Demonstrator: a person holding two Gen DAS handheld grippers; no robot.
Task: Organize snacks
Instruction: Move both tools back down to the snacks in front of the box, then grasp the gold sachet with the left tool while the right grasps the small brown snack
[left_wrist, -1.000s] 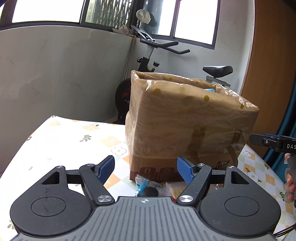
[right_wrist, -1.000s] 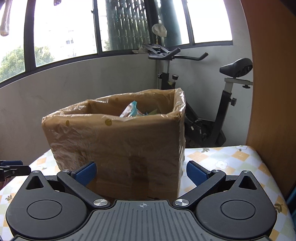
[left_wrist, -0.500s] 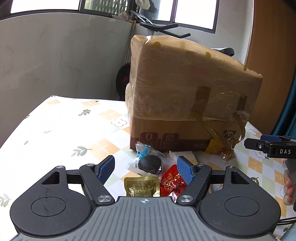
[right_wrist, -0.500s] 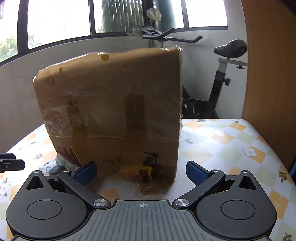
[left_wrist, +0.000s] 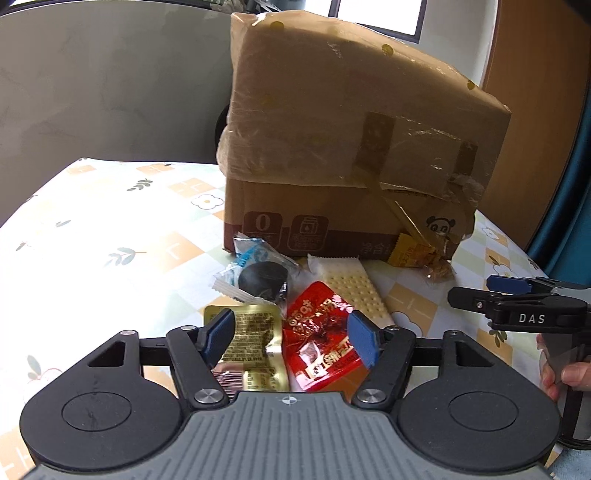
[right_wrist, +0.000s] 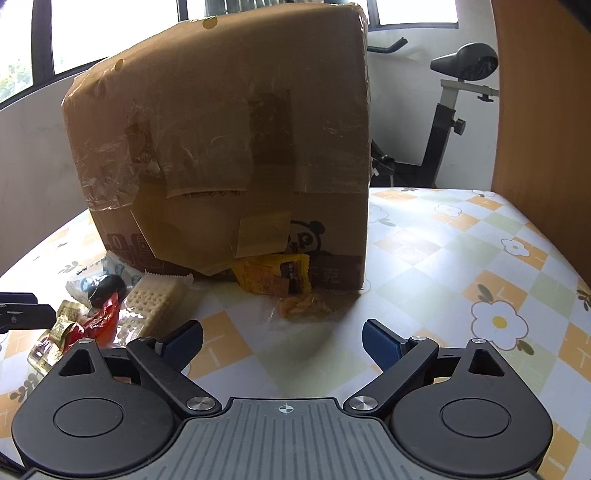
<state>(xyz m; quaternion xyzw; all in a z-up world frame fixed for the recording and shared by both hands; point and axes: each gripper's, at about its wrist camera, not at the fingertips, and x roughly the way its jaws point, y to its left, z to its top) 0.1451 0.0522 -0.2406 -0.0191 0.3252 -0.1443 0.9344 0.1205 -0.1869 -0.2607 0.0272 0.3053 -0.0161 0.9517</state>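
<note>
- Left wrist view: my left gripper (left_wrist: 291, 338) is spread wide, holding nothing, hovering over the gold packet (left_wrist: 251, 347) and red packet (left_wrist: 317, 339). Cracker pack (left_wrist: 351, 291) and a blue-wrapped dark snack (left_wrist: 258, 273) lie by the cardboard box (left_wrist: 347, 147).
- Right wrist view: my right gripper (right_wrist: 282, 341) is wide open too, empty above the tablecloth (right_wrist: 443, 258). Orange packet (right_wrist: 273, 277) leans on the box, touching it.

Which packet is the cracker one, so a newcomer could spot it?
Start at the big cardboard box on the floral tablecloth. Snacks lie at its base; the cracker packet is the long clear wrapper beside the red sachet. Only it shows a pale, dotted rectangular biscuit.
</note>
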